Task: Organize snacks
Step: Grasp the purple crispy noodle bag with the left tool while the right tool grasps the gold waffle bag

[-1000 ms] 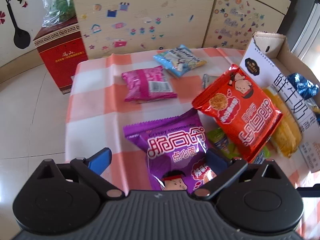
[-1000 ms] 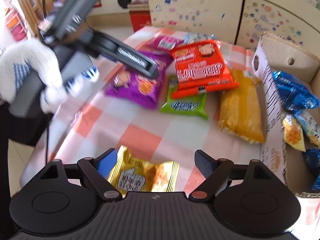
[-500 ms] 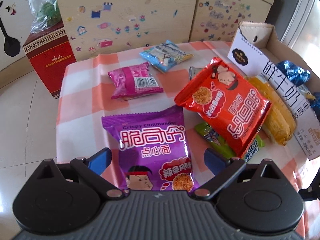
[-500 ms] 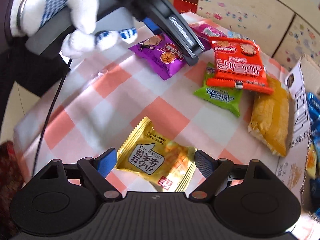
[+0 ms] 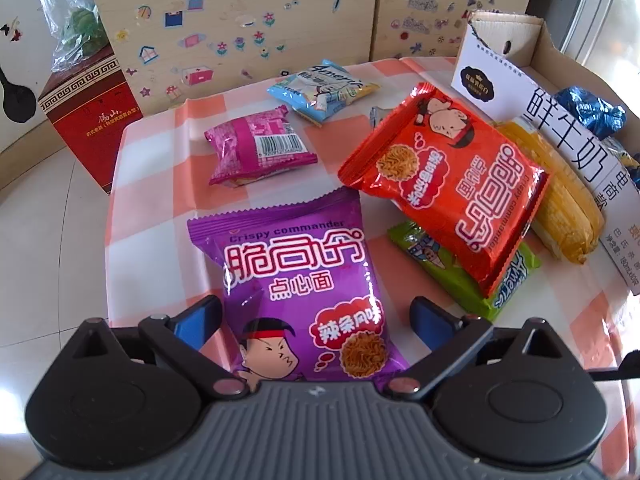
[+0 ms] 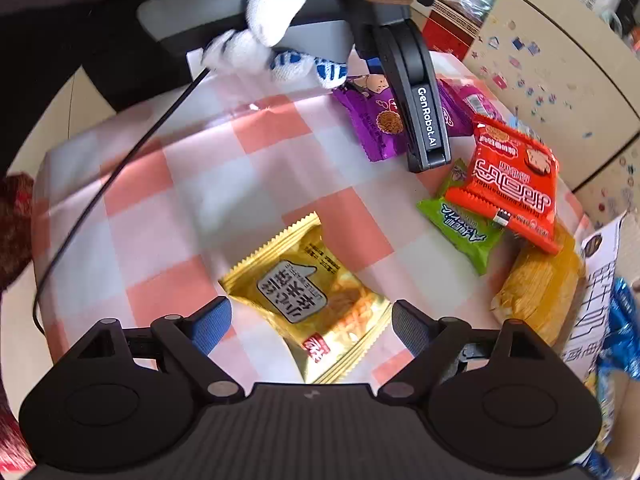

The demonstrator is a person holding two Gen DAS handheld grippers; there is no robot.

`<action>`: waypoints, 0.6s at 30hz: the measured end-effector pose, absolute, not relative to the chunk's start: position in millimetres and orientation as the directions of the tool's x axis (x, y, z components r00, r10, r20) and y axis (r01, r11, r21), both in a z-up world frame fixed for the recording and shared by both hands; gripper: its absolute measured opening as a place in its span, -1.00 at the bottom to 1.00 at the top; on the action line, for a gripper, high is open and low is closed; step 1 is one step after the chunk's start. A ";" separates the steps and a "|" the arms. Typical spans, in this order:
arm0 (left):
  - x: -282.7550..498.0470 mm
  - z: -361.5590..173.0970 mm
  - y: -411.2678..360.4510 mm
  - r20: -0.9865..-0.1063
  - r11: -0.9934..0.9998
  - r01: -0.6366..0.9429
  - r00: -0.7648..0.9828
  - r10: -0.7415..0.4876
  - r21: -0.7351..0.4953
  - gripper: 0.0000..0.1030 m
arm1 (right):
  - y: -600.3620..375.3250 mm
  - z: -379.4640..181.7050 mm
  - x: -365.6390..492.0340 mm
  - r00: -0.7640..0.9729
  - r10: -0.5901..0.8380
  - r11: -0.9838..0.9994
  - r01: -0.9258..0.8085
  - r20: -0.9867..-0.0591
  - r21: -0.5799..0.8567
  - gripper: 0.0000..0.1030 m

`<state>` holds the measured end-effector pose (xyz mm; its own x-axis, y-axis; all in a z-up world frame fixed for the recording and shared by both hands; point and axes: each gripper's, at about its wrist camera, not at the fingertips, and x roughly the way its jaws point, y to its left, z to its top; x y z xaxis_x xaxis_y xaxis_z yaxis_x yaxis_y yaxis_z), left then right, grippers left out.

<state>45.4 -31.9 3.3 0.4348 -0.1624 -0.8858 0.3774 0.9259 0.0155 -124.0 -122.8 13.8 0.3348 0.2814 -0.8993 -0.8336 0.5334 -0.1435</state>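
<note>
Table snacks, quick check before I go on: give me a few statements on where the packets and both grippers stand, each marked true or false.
1. The purple noodle packet lies between the left gripper's open fingers. True.
2. The red noodle packet lies partly on the green packet. True.
3. The right gripper is clamped on the gold packet. False: its jaws are opening, pads clear of it.
4. The pink packet is in the cardboard box. False: it lies on the checked tablecloth.

Glossy crinkled foil: purple snack packet (image 5: 304, 288), red snack packet (image 5: 448, 184), gold snack packet (image 6: 308, 304). Smooth checked plastic cloth (image 5: 152, 208) covers the worktop. Matt corrugated cardboard box (image 5: 516, 36). Knitted cloth glove (image 6: 272, 12).
</note>
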 end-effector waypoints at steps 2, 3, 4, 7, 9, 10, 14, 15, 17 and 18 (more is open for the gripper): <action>45.3 2.9 -32.5 -0.886 0.926 0.378 0.434 -0.161 0.017 0.94 | -118.4 9.4 -121.5 0.349 0.270 0.520 -0.837 -0.897 -0.169 0.79; 45.7 2.6 -32.6 -0.886 0.925 0.379 0.434 -0.161 0.018 0.95 | -116.4 9.3 -120.6 0.355 0.275 0.517 -0.838 -0.894 -0.174 0.81; 45.7 2.6 -32.7 -0.886 0.925 0.379 0.434 -0.161 0.018 0.95 | -114.6 9.6 -118.6 0.360 0.279 0.517 -0.837 -0.890 -0.176 0.82; 45.6 2.3 -33.0 -0.886 0.925 0.380 0.433 -0.162 0.017 0.97 | -112.4 8.4 -110.1 0.350 0.283 0.561 -0.816 -0.893 -0.142 0.82; 45.9 1.8 -33.1 -0.886 0.924 0.382 0.433 -0.164 0.015 0.98 | -113.8 8.9 -105.6 0.327 0.285 0.598 -0.795 -0.901 -0.099 0.82; 46.1 1.8 -33.3 -0.887 0.924 0.382 0.433 -0.164 0.015 0.98 | -115.1 9.1 -104.1 0.318 0.284 0.610 -0.788 -0.905 -0.085 0.81; 45.8 1.3 -33.7 -0.885 0.923 0.384 0.435 -0.165 0.017 0.98 | -117.8 9.3 -99.2 0.299 0.288 0.654 -0.755 -0.910 -0.041 0.77; 45.7 1.0 -33.9 -0.885 0.923 0.385 0.436 -0.165 0.017 0.98 | -117.5 9.7 -99.6 0.301 0.289 0.658 -0.752 -0.909 -0.040 0.76; 45.3 0.6 -34.9 -0.884 0.921 0.388 0.437 -0.166 0.019 0.98 | -118.0 11.3 -98.8 0.302 0.301 0.662 -0.749 -0.905 -0.029 0.60; 45.0 0.5 -35.3 -0.883 0.921 0.390 0.439 -0.165 0.021 0.98 | -116.8 12.4 -98.2 0.301 0.308 0.668 -0.744 -0.903 -0.020 0.56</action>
